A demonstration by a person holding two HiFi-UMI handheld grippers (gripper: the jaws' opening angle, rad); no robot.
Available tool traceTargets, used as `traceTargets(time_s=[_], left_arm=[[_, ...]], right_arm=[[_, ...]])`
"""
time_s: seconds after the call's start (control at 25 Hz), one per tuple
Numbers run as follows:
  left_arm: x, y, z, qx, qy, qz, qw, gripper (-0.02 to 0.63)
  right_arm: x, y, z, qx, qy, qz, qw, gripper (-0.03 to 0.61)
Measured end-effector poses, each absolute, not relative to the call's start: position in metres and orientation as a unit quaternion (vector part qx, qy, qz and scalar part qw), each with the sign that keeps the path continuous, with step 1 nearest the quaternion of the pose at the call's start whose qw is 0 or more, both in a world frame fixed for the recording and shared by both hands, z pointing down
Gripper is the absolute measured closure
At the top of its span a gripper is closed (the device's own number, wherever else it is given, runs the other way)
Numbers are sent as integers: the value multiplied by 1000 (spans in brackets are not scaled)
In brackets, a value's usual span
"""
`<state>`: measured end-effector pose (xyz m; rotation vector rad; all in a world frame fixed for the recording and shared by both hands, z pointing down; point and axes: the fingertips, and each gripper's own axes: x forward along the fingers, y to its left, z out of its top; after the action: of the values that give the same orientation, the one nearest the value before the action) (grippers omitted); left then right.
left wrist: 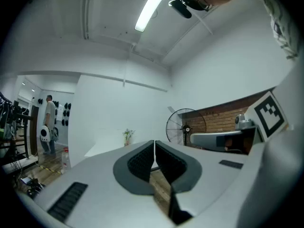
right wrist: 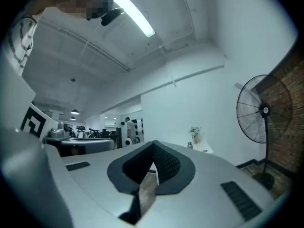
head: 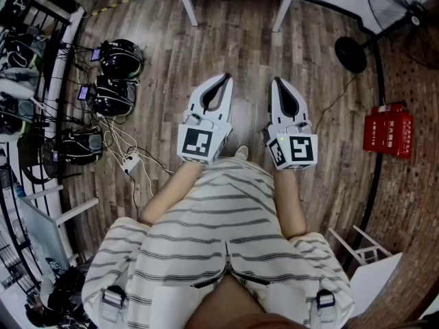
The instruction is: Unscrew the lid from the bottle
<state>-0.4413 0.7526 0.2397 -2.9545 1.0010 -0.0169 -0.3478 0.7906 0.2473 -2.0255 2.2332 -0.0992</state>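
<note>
In the head view my left gripper [head: 225, 79] and right gripper [head: 277, 82] are held side by side above the wooden floor, level, jaws shut, nothing in either. The left gripper view shows its dark ribbed pads [left wrist: 142, 161] pressed together at the tip [left wrist: 154, 141]. The right gripper [right wrist: 153, 142] looks the same. A small metal bottle [right wrist: 190, 145] stands beside a potted plant [right wrist: 194, 133] on a white table [right wrist: 204, 150] ahead, far from both grippers. A clear plastic bottle [left wrist: 65, 157] stands on the floor at the left.
White table legs [head: 188, 2] stand ahead. A standing fan [head: 398, 5] with a round base [head: 350, 54] and a red box [head: 388, 130] are on the right. Black helmets [head: 120, 57], cables and a power strip [head: 129, 162] lie on the left. A person [left wrist: 49, 122] stands far off.
</note>
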Motion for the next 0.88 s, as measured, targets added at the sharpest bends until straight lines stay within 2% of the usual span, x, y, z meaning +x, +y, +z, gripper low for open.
traceTargets(time_s=[0.44,0.68,0.88], left_arm=[[-383,728,262,-945,326,-24,4,617],[-343,675,275,-950,311,-8,-9,617],[-301,589,274,-952,305,4,-15,617]], right_arm=[[-293,758,263,-656,751,-42,64,575],[-251,699,271,-663,745,-39,59,575],[-220,617,272,-661,748,-35,48,575]])
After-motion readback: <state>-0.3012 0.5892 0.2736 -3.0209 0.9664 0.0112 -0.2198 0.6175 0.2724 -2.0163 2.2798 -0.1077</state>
